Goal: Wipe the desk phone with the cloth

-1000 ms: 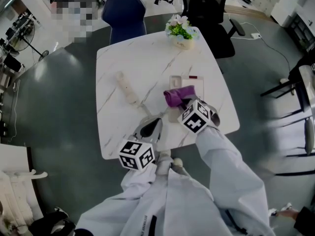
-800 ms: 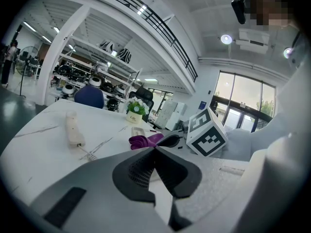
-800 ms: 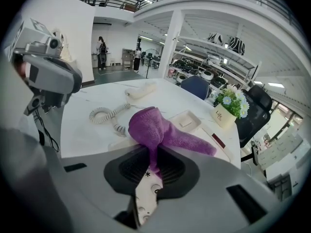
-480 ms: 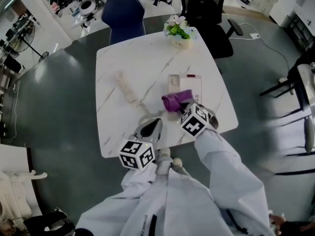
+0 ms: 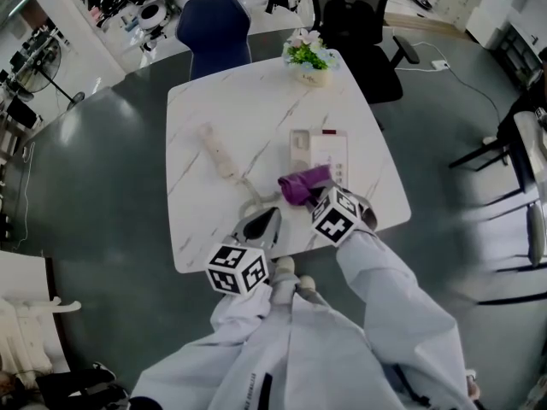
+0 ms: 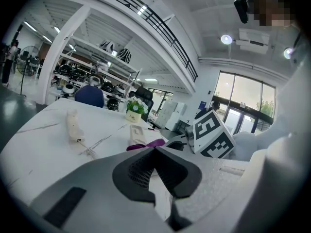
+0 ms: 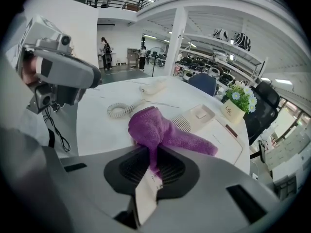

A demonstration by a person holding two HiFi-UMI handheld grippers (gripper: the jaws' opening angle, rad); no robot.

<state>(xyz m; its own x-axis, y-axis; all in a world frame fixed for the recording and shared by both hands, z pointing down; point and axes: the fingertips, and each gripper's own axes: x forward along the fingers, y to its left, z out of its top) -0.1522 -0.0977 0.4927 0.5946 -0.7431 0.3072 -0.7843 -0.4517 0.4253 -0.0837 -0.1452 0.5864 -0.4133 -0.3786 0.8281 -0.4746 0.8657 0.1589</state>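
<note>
The white desk phone base (image 5: 328,149) lies on the marble table (image 5: 214,101), with its handset (image 5: 216,150) off to the left on a coiled cord (image 5: 250,203). A purple cloth (image 5: 301,183) rests on the phone's near end. My right gripper (image 5: 315,194) is shut on that cloth. In the right gripper view the cloth (image 7: 154,126) bulges out of the right gripper (image 7: 154,155) over the phone base (image 7: 218,132). My left gripper (image 5: 273,211) hovers at the table's near edge, left of the phone. In its own view the left gripper (image 6: 155,149) is shut and holds nothing.
A small pot of flowers (image 5: 311,56) stands at the table's far edge. A blue chair (image 5: 214,26) and a black office chair (image 5: 359,32) stand behind the table. The handset (image 7: 153,86) and cord (image 7: 119,109) lie left of the phone base.
The right gripper has drawn the purple cloth back along the phone toward the near edge, uncovering more of the base. The left gripper has stayed put.
</note>
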